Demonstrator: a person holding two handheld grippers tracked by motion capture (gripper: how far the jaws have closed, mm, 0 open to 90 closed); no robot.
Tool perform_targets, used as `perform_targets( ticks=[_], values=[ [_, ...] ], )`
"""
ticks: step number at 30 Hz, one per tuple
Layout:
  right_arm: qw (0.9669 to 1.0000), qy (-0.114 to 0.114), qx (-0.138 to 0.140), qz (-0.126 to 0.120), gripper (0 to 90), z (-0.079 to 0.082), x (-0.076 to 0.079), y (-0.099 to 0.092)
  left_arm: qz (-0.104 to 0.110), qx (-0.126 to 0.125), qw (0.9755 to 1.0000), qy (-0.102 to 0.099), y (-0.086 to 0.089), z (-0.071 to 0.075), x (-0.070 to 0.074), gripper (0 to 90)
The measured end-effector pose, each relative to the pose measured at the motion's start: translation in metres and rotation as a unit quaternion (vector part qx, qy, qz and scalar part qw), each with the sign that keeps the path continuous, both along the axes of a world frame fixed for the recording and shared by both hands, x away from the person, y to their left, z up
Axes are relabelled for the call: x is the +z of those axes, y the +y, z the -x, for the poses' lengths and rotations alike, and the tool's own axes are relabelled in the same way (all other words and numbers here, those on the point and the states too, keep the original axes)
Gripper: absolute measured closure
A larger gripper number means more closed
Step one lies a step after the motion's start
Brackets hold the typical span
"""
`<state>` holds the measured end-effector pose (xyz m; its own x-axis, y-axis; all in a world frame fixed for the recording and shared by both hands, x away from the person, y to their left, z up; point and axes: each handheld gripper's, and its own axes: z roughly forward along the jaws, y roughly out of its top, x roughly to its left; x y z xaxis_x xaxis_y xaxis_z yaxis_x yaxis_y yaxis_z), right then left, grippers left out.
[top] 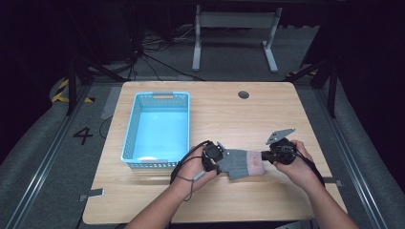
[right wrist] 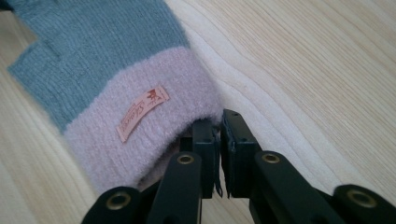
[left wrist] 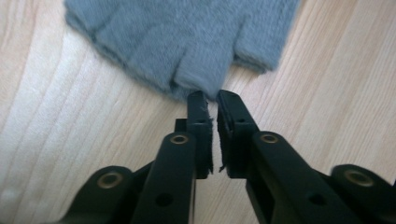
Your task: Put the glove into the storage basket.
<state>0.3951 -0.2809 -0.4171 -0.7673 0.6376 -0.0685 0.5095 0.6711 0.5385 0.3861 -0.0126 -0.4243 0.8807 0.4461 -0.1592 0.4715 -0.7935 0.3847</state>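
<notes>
A grey knitted fingerless glove [top: 241, 163] with a pink cuff lies flat on the wooden table [top: 229, 119], stretched between my two grippers. My left gripper [top: 219, 161] holds its finger end. In the left gripper view the jaws [left wrist: 211, 99] stand almost together, pinching the tip of one grey finger stub of the glove [left wrist: 187, 42]. My right gripper [top: 264, 157] is at the cuff end. In the right gripper view its tips [right wrist: 219, 119] are closed on the edge of the pink cuff [right wrist: 140, 135], which carries a small orange label [right wrist: 142, 112].
A light blue plastic basket [top: 129, 136] stands on the table just left of my left hand, with nothing inside. A round cable hole [top: 243, 94] sits near the table's far edge. A desk frame [top: 234, 28] and cables lie on the floor beyond.
</notes>
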Motion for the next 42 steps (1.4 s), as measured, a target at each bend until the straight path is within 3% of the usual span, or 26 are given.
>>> perform_targets(
  ticks=[4, 9, 14, 24, 31, 38, 42],
  values=[
    [0.9999, -0.005, -0.007, 0.012, 78.0, -0.001, -0.001, -0.004, -0.002, 0.002, 1.0, 0.004, 0.002, 0.0, 0.001, 71.7],
    [0.9997, -0.018, -0.014, 0.011, 73.5, 0.002, 0.003, -0.01, -0.003, 0.005, 1.0, 0.001, 0.005, 0.001, 0.006, 67.1],
    [0.9997, -0.016, -0.016, 0.008, 70.6, 0.004, 0.008, -0.014, 0.003, 0.011, 0.9999, -0.006, 0.008, 0.003, 0.013, 63.0],
    [0.9979, -0.001, -0.061, -0.023, 59.2, 0.008, 0.016, -0.029, 0.018, 0.012, 0.9996, -0.018, 0.008, 0.008, 0.025, 52.1],
    [0.9962, 0.012, -0.077, -0.038, 56.0, 0.011, 0.018, -0.041, 0.034, 0.013, 0.999, -0.025, 0.006, 0.009, 0.032, 45.9],
    [0.9959, -0.005, -0.074, -0.052, 56.7, 0.012, 0.016, -0.058, 0.041, 0.014, 0.9988, -0.025, 0.003, 0.007, 0.033, 41.6],
    [0.9953, -0.005, -0.082, -0.05, 56.4, 0.012, 0.012, -0.068, 0.051, 0.001, 0.9983, -0.028, 0.001, 0.006, 0.037, 36.2]
  ],
)
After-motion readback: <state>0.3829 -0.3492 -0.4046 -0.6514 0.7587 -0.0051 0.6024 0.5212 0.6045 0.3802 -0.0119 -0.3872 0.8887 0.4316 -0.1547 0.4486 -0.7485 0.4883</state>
